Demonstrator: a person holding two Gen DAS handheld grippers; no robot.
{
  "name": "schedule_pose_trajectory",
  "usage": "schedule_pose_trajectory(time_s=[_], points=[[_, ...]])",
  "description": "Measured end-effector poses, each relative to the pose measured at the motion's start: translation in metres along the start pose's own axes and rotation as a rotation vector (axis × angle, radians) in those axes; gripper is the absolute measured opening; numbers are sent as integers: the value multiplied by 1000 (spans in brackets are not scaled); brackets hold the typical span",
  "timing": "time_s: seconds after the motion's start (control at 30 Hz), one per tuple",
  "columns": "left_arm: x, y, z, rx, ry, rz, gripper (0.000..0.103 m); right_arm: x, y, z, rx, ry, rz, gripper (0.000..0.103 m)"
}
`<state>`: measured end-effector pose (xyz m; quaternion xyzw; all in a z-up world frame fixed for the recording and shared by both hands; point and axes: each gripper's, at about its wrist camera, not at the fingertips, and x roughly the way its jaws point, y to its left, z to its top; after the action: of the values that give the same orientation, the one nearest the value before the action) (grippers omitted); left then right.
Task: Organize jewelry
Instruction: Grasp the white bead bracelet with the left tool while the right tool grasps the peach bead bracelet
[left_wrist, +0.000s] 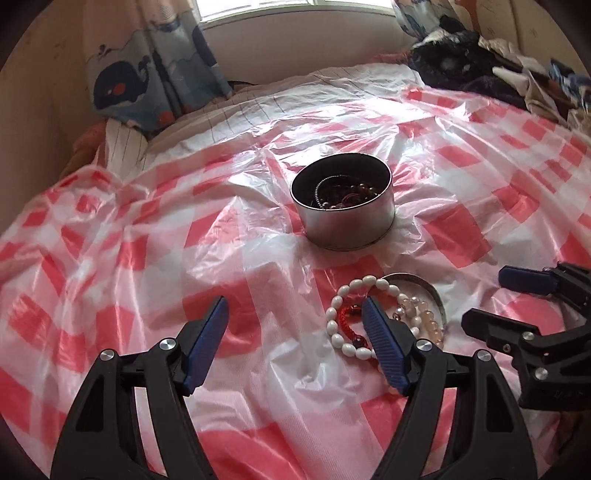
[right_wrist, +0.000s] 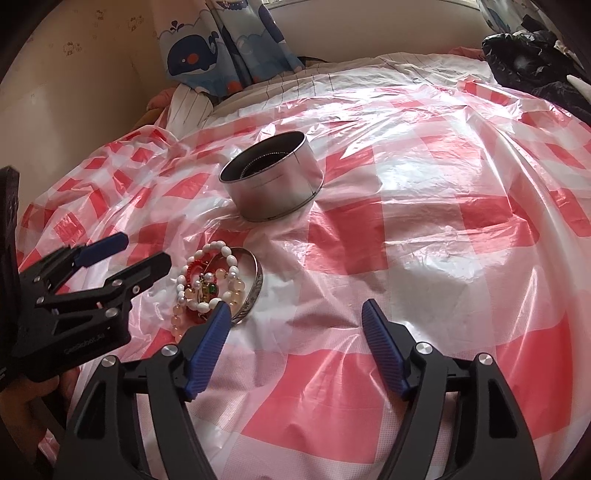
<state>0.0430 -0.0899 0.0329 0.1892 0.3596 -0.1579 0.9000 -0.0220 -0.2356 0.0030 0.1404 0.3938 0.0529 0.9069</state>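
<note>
Red-and-white checked plastic sheeting (left_wrist: 221, 236) covers the bed beneath us. Our left gripper (left_wrist: 295, 314) hangs spread wide, nothing between its blue ribbed pads (left_wrist: 207, 343). Just right of it lies the heap of jewelry (right_wrist: 207, 284): a white oval-bead bracelet (left_wrist: 343, 314), a red beaded strand (left_wrist: 345, 314) and a silver metal bangle (right_wrist: 255, 284). Beyond stands a round silver tin (left_wrist: 347, 221) holding dark beads. Our right gripper (right_wrist: 295, 314) is likewise released, empty, beside the heap.
</note>
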Motion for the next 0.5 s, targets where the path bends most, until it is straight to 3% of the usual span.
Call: schedule_pose_trajectory(time_s=[0.2,0.27,0.4,0.5], points=[[41,-14,15,135,113,-21,68,2,0,0,-3,7,-3,73],[47,-12,16,127,123,-21,66,3,0,0,-3,8,-4,73],[48,14,14,-32,112,15,32,2,0,0,1,2,-9,73],[44,33,8,-126,119,-11,21,-3,0,1,6,-24,-21,74]])
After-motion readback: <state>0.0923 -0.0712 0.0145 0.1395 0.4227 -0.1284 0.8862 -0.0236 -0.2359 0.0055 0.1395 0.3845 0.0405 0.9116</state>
